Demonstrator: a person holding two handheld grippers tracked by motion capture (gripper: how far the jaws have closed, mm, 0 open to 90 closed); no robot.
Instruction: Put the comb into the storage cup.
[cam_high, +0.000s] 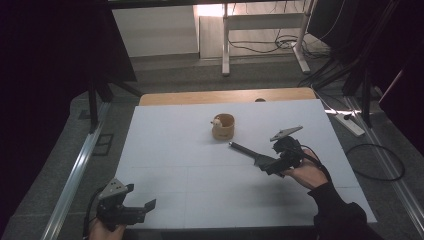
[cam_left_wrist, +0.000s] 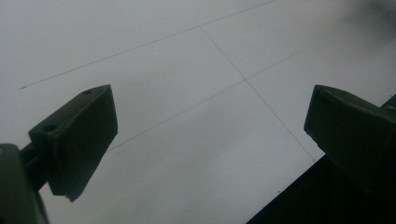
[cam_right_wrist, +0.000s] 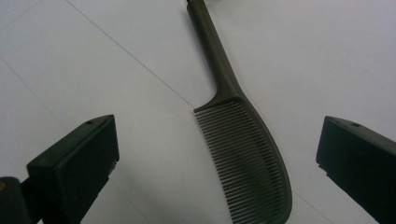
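1. So, one dark comb (cam_right_wrist: 243, 154) lies flat on the white tabletop (cam_high: 175, 150), right of centre, handle tip pointing toward the cup (cam_high: 223, 126) and stopping just short of it.
2. Right tongs (cam_high: 267, 165) hang over the comb's toothed end with the jaws spread wide, one each side of the comb head in the right gripper view, gripping nothing, apparently not touching it.
3. Left tongs (cam_high: 142, 207) sit at the near left edge of the tabletop, well apart from the comb, jaws wide open, nothing between them.
4. Handling, as a guess: comb looks light, stiff, thin plastic; smooth and lying flat, so it may slide or be hard to get under. Fine teeth could bend; the solid spine or the narrow handle (cam_right_wrist: 212, 46) looks the safer hold.
5. Count: one comb, one tan cup with something small and pale at its rim (can't tell what), two tongs.
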